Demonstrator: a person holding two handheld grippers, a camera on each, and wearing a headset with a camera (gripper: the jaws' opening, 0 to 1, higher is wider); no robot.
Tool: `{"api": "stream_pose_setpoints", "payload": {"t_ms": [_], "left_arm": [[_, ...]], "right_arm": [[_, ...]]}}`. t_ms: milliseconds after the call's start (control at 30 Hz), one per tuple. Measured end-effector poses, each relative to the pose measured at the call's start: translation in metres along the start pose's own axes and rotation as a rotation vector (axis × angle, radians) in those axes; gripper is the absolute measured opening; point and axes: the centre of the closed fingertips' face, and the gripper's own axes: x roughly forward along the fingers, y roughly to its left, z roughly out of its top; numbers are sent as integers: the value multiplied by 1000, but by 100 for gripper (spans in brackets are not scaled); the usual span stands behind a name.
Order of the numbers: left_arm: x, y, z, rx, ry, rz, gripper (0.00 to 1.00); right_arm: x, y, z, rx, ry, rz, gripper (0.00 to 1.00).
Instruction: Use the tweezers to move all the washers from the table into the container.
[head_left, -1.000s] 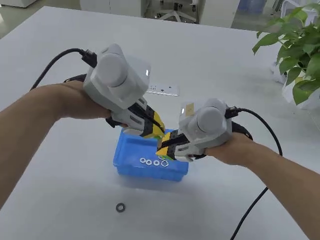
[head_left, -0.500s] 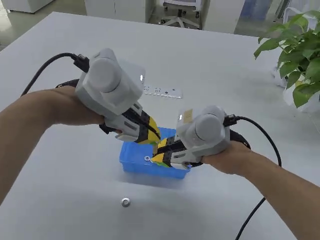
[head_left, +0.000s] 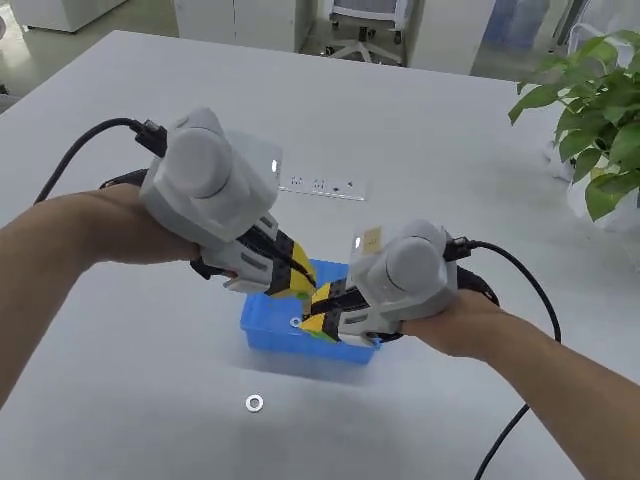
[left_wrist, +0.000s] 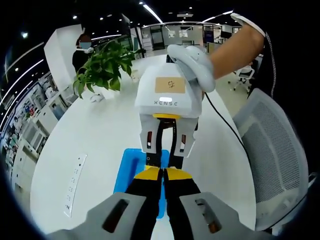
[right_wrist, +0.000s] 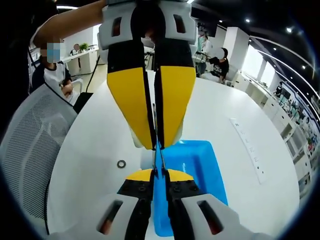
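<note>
The blue container (head_left: 262, 332) sits on the white table, with one washer (head_left: 296, 322) showing inside it. Another washer (head_left: 254, 403) (right_wrist: 121, 164) lies on the table in front of it. My left gripper (head_left: 305, 284) (left_wrist: 162, 173) reaches over the container from the left, its yellow jaws shut on the thin metal tweezers (right_wrist: 155, 131). My right gripper (head_left: 316, 320) (right_wrist: 159, 174) faces it tip to tip from the right, also closed on the tweezers. Both sets of tips hang just above the container (right_wrist: 196, 162) and cover most of its inside.
A white power strip (head_left: 322, 186) lies on the table behind the container. A potted plant (head_left: 600, 130) stands at the right edge. Cables trail from both grippers. An office chair (left_wrist: 280, 150) is beside the table, and people stand in the background.
Both grippers have sunk lower over the container and drawn closer, hiding most of the washers inside. The loose washer on the table has not moved.
</note>
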Motion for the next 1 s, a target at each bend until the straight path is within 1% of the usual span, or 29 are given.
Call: {"api": "stream_pose_setpoints", "payload": {"t_ms": [233,433,667,867,1000], "left_arm": [[-7,-5,1,3,2,8,5],[-12,-11,-2,-3,15,8,5],[-16,-22,-11,-20,21,10,5],[-16,-32,-20,-31,32,5,5],[-15,-36,-26,-44,35,0,5]], "right_arm": [[-1,5,7,-10,-11,-1,11],[2,13,12,-16,-15,10,11],[9,25,16,-20,-20,31,11],[19,37,14,-20,-19,53,11],[25,44,13,-17,-18,70,11]]}}
